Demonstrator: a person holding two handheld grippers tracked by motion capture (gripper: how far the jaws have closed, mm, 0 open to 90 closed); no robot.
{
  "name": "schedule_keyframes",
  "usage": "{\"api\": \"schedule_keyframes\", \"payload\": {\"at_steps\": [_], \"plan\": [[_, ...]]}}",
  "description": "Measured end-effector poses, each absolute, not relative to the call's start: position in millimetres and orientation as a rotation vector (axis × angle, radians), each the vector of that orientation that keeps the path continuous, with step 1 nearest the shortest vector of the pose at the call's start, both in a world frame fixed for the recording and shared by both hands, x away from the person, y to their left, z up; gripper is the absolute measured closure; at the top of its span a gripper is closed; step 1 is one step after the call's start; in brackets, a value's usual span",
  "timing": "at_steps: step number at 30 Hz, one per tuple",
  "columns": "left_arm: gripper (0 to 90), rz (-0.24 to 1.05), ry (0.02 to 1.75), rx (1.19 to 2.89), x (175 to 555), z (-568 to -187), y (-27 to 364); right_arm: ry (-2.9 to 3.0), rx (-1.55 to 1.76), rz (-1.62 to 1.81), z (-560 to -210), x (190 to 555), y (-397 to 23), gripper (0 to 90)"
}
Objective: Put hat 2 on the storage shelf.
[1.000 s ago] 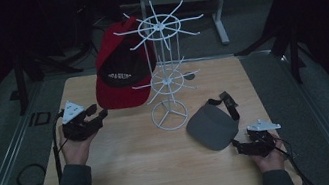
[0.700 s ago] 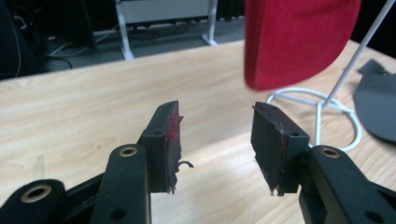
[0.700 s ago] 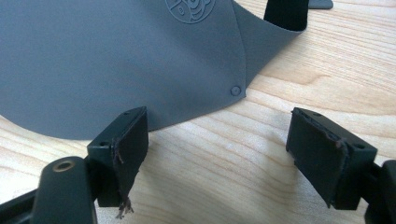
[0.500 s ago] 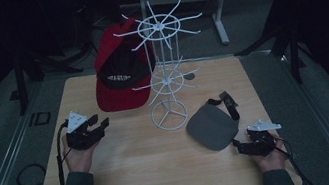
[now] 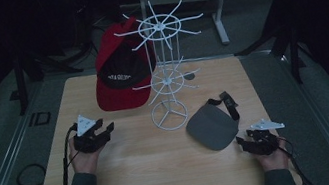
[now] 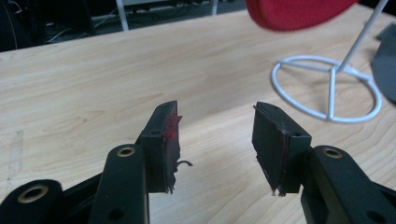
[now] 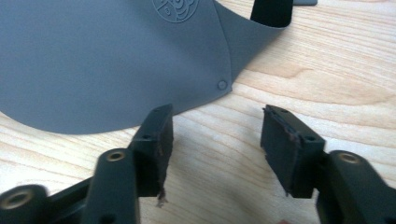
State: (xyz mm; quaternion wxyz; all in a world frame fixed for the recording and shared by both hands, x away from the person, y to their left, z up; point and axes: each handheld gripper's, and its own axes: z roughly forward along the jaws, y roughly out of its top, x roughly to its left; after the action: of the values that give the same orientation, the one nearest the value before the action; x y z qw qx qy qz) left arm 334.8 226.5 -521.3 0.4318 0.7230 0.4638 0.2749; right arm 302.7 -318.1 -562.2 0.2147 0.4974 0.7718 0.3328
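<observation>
Grey visor [image 5: 211,128] flat on table, strap toward the far edge, right tool [image 7: 215,140] open beside it, jaws closing, empty

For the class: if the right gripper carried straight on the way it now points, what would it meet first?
Most likely the grey visor. The right gripper has open jaws that have just been closing, with nothing between them, and the visor's brim edge lies just ahead, by its left jaw. Depth is uncertain; low down, it may scrape the wooden table first.

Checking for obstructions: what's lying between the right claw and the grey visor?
Nothing: in the right gripper view, bare wooden table separates the open right claw from the grey visor just ahead.
</observation>
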Motion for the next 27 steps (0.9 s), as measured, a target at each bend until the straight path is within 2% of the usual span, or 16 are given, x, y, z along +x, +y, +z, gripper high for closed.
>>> {"api": "schedule_keyframes", "payload": {"at_steps": [7, 27], "plan": [[51.3, 0.691, 1.194, 1.838, 338.3, -537.4, 228.4, 2.128, 1.365, 0.915, -559.9, 299.7, -318.0, 54.1], [51.4, 0.642, 1.244, 1.874, 345.4, -553.0, 233.9, 2.095, 1.331, 0.935, -542.1, 306.0, -314.2, 62.5]]}}
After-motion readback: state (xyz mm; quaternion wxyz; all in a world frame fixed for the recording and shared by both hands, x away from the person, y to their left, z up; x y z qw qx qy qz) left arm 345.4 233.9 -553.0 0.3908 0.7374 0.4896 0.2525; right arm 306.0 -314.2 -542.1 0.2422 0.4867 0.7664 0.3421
